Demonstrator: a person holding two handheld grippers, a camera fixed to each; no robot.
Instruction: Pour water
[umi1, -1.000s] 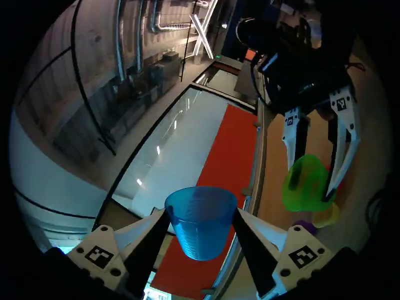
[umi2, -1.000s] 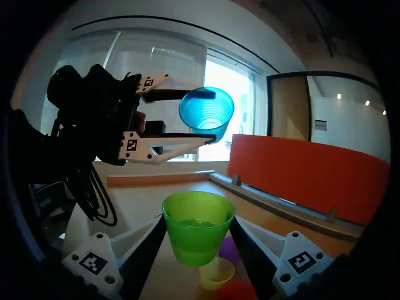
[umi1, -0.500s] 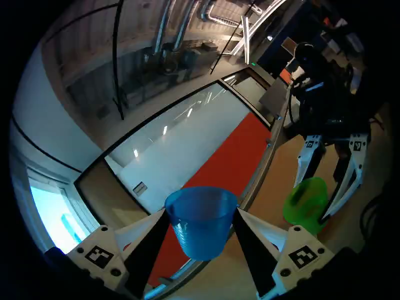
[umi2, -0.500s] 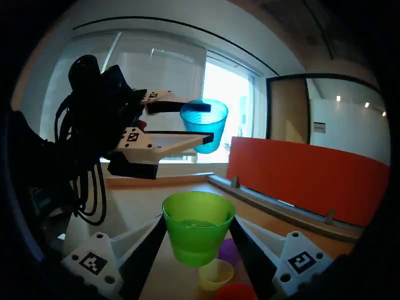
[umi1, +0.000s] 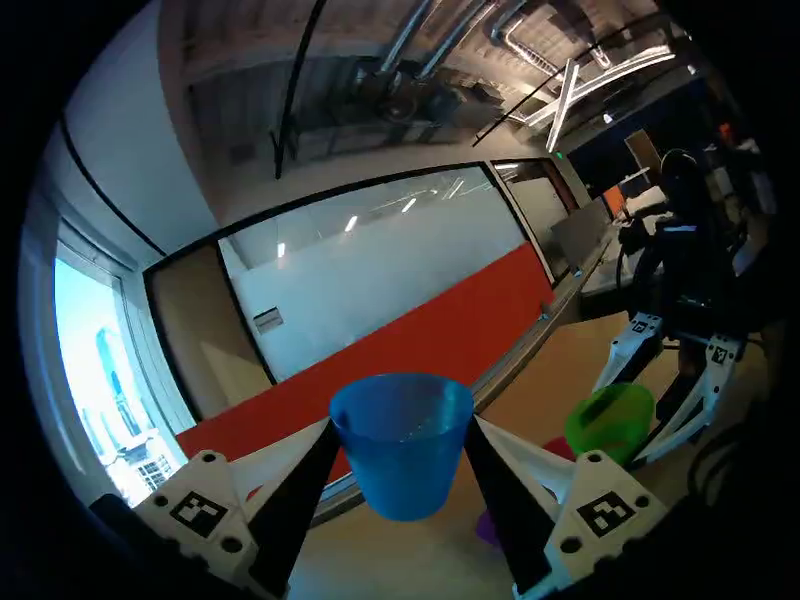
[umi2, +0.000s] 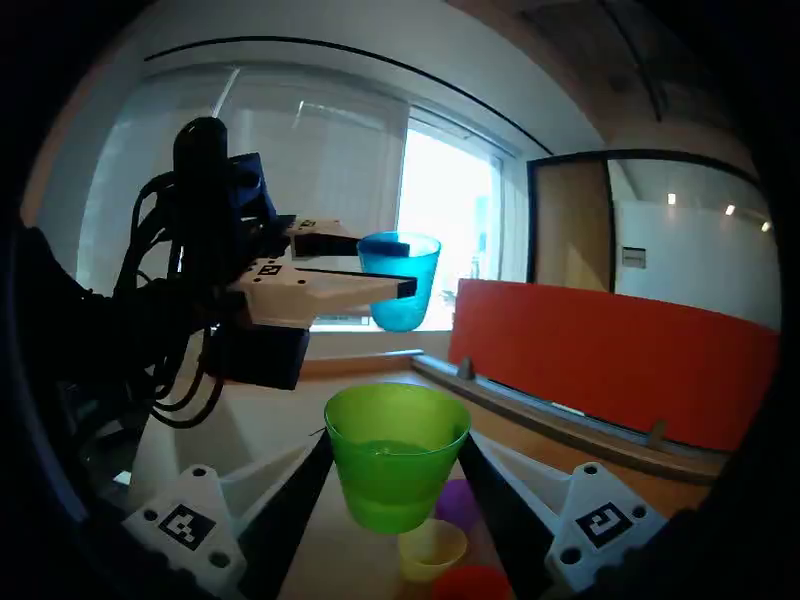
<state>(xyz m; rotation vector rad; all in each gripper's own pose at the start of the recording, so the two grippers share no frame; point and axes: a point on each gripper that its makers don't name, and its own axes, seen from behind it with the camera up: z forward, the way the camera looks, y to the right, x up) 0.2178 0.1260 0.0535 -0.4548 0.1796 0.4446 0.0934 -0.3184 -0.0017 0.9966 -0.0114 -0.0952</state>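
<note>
In the left gripper view, the blue cup (umi1: 402, 470) is held upright at the bottom middle by the left gripper (umi1: 401, 430), with 1 finger pressed on each side. The green cup (umi1: 610, 420) is seen at the right, well apart from it.

In the right gripper view, the green cup is squeezed at the bottom middle between the 2 fingers of the right gripper (umi2: 397, 447), and water is seen in it. The blue cup is held level at the upper middle, and no water can be made out in it.

The pouring looks done. Next, both cups should be set down gently on the table (umi2: 520, 435) and kept flat so nothing is spilled.
</note>
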